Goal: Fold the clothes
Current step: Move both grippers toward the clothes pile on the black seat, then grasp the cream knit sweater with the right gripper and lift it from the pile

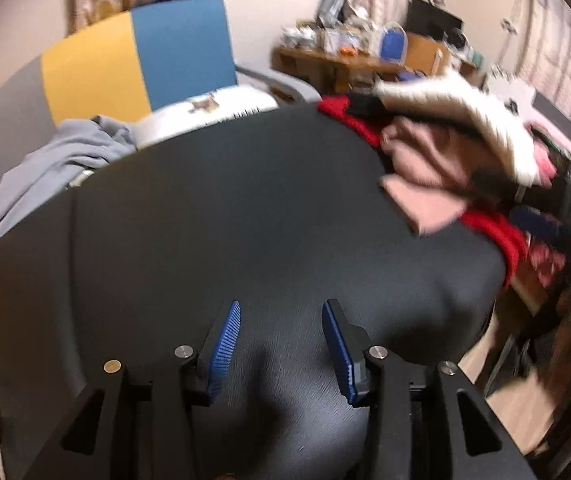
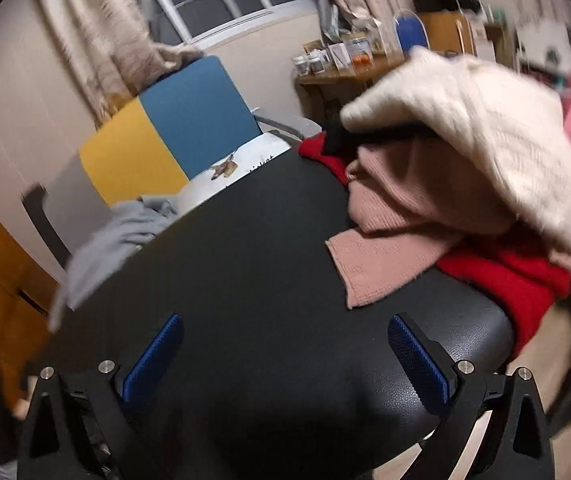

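A heap of clothes lies on the right side of a black table (image 1: 225, 220): a cream knit (image 1: 465, 120) on top, a pink knit (image 1: 421, 168) under it, a red garment (image 1: 497, 236) at the bottom. The same cream knit (image 2: 485, 120), pink knit (image 2: 389, 208) and red garment (image 2: 517, 280) show in the right wrist view, on the black table (image 2: 245, 260). My left gripper (image 1: 281, 308) is open and empty above the table's near part. My right gripper (image 2: 285, 324) is wide open and empty, left of the heap.
A grey garment (image 1: 57, 164) hangs over the table's far left edge, also seen in the right wrist view (image 2: 113, 236). A yellow and blue chair back (image 1: 137, 60) stands behind the table. A cluttered wooden desk (image 1: 345, 60) stands at the back wall.
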Available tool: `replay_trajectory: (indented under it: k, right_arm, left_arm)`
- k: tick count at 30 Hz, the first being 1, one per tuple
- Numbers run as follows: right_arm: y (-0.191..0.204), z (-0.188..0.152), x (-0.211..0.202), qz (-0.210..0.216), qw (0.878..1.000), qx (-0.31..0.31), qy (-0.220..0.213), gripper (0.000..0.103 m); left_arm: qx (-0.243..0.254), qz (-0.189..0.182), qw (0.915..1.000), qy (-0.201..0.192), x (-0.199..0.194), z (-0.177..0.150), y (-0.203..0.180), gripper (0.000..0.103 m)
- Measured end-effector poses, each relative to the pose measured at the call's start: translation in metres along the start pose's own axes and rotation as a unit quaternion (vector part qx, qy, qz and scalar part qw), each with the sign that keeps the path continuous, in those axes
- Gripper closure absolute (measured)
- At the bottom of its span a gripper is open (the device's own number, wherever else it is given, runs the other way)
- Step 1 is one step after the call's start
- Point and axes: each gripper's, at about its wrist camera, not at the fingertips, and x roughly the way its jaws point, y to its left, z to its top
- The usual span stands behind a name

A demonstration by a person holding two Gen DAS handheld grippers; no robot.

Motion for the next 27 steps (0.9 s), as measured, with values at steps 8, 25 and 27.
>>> replay_trajectory:
  k: [8, 25, 27]
  right_arm:
    - [-0.061, 0.086, -0.028, -0.031, 0.994, -0.002, -0.103, 0.002]
    - [-0.147, 0.189, 0.055, -0.054, 0.991, 0.098, -0.075, 0.032]
    - [-0.147, 0.187, 0.059, -0.022, 0.992, 0.102, -0.073, 0.018]
  left_arm:
    - [-0.038, 0.023, 0.9975, 0.055, 0.038, -0.038, 0.064, 0.060]
    - [-0.074, 0.064, 0.9931, 0.064, 0.060, -0.030, 0.098, 0.056]
    - [-0.078, 0.055, 0.9934, 0.064, 0.061, -0.030, 0.099, 0.049]
